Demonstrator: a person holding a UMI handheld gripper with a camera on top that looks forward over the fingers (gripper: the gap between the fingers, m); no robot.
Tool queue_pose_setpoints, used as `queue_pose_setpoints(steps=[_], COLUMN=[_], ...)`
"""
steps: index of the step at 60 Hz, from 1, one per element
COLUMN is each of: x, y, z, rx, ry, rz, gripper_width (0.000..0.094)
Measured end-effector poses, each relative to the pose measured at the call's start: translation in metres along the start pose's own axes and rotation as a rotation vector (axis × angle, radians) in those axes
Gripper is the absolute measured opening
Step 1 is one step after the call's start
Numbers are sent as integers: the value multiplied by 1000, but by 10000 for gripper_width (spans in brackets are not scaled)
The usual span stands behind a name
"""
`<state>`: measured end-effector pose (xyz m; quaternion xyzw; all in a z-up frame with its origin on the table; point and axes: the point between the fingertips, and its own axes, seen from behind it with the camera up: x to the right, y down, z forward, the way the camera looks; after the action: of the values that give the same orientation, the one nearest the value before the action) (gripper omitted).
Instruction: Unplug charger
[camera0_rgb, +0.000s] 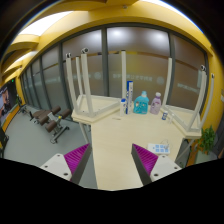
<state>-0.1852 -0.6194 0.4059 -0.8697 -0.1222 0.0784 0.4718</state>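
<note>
My gripper (112, 160) is open and empty, held above the near end of a light wooden table (115, 140). Its magenta pads (77, 155) stand wide apart with only bare tabletop between them. A small flat white and blue thing (158, 148) lies on the table just beyond the right finger. I cannot make out a charger or its plug. At the far end of the table stand a teal bottle (142, 102), a pink bottle (156, 103) and a small blue and white item (125, 104).
Upturned chairs rest on the table at the far left (85, 95) and right (186, 112). Glass partition walls (110, 60) run behind. Seats (48, 120) stand on the floor to the left. A green plant (208, 140) is at the right.
</note>
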Motion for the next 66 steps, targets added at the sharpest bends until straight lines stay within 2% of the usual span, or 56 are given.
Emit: queue_pose_setpoints(steps=[16, 30, 40, 48, 55, 66], x=[38, 121, 220, 303, 363, 427], y=[39, 132, 198, 219, 220, 207], z=[33, 86, 145, 197, 250, 319], rx=[-70, -184, -210, -168, -109, -67], ry=[3, 49, 138, 213, 252, 272], rz=[13, 52, 91, 115, 106, 100], gripper_width=[850, 847, 849, 848, 847, 849])
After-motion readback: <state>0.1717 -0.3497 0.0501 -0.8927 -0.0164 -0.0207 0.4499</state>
